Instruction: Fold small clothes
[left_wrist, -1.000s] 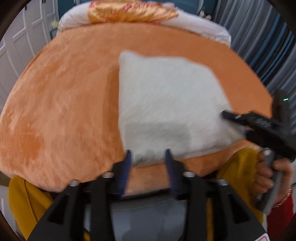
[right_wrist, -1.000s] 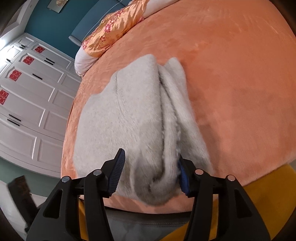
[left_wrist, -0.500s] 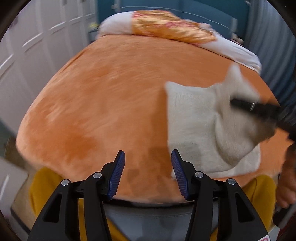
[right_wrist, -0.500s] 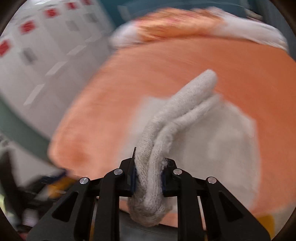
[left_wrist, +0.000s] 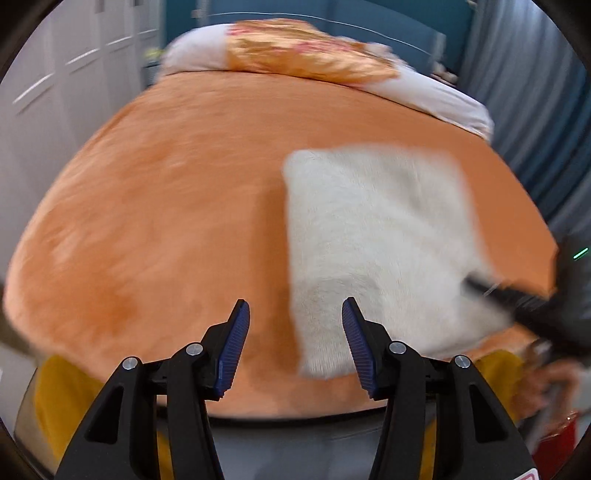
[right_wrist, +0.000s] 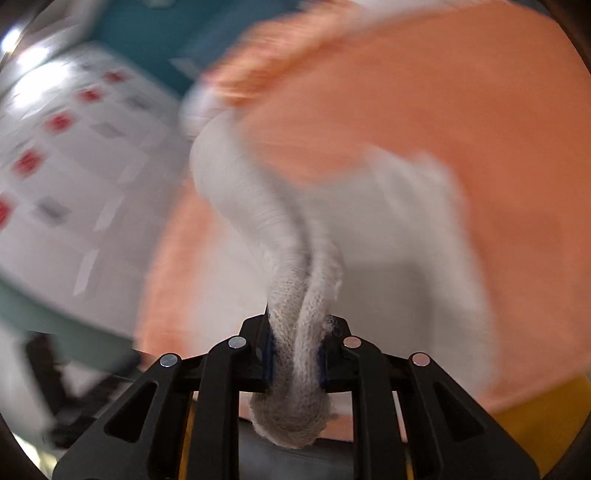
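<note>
A white fuzzy garment lies on the orange blanket, right of centre in the left wrist view. My left gripper hangs open above the blanket beside the garment's near left corner, with nothing pinched between its blue pads. My right gripper is shut on a bunched fold of the same garment, and the knit edge sticks out below its jaws. In the left wrist view the right gripper shows as a blurred dark shape at the garment's right edge.
White pillows with a gold-and-red cover lie at the far end of the bed. White cupboard doors stand to the left and blue-grey curtains to the right. A yellow sheet edges the bed's near side. A hand holds the right gripper.
My left gripper let go of the garment's near edge, opened wider and drew back to the left. My right gripper shut on the garment's right edge, lifted it, then swung back low to the right.
</note>
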